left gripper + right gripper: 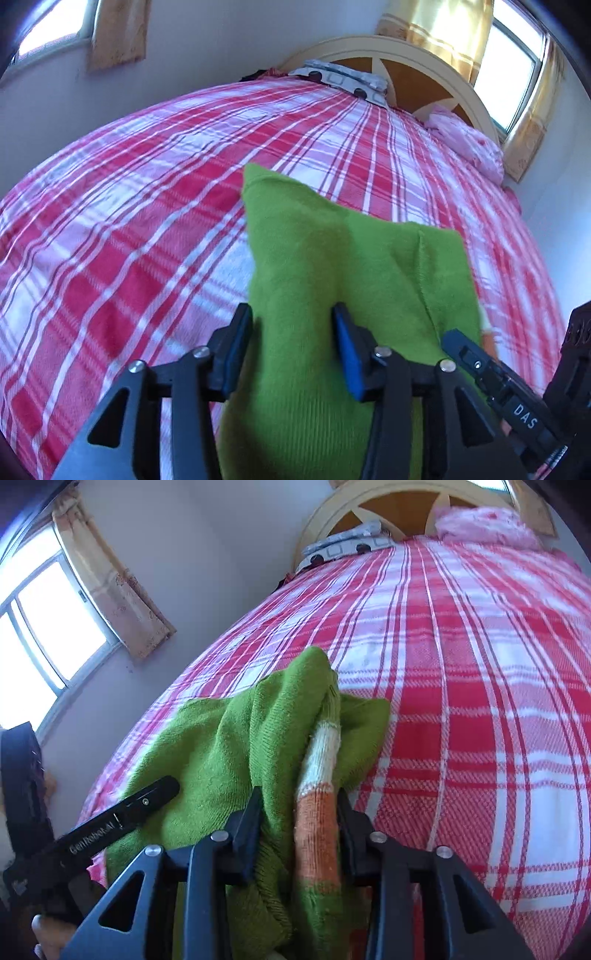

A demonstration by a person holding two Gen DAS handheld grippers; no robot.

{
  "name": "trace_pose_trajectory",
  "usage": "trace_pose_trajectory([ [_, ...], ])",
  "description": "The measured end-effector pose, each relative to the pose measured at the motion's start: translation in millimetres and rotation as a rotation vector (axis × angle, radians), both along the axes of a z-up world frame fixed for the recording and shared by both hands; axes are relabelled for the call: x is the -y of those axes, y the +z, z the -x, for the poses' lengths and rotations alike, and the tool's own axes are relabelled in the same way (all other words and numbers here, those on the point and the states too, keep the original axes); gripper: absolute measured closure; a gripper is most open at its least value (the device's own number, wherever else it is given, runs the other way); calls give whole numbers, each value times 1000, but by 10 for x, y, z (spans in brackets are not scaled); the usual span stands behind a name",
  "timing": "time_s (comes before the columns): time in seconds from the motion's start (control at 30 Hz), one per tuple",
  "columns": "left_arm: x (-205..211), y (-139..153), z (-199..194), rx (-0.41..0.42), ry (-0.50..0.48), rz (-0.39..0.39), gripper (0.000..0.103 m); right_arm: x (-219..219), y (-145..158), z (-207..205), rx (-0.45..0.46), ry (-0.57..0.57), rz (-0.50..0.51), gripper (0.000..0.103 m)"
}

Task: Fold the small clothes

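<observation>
Two grippers on green garment [332,266], "DAS" and "GenRobot.AI" lettering, left gripper [293,325] and right gripper [299,812] jaws part-open around cloth

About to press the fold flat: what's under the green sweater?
The green sweater lies on the red plaid bedspread, which shows all around it. Anything beneath the knit itself is covered and can't be seen.

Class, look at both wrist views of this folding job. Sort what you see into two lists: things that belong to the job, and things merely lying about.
Belongs to the job:
- green knitted garment, with a white and orange striped band
- left gripper
- right gripper
- plaid bedspread, the work surface

Just lying about:
- pink pillow
- grey patterned pillow
- headboard
- curtains
</observation>
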State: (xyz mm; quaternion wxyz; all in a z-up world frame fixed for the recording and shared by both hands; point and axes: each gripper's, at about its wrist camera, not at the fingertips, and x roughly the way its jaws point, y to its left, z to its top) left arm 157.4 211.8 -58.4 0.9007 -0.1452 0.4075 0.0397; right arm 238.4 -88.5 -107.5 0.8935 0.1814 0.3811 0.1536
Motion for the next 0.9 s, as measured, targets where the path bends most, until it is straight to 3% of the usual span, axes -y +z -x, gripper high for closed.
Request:
trace_pose_trajectory([
  [0.07, 36, 72, 163, 15, -2, -47, 54, 23, 125, 172, 47, -7, 44, 65],
  [0.2, 190, 178, 567, 60, 5, -158, 54, -15, 491, 767, 223, -71, 201, 65],
  [0.3, 335, 155, 797, 49, 5, -198, 55, -191, 595, 1140, 269, 0, 291, 65],
  [0.43, 509, 19, 980, 22, 1, -257, 55, -441, 444, 1384, 231, 91, 344, 66],
  [0.57, 601, -50, 1066, 4, -7, -307, 55, -418, 95, 1286, 65, 78, 311, 66],
  [0.9, 618, -136, 1217, -24, -24, -281, 58, -498, 66, 1414, 74, 81, 405, 66],
])
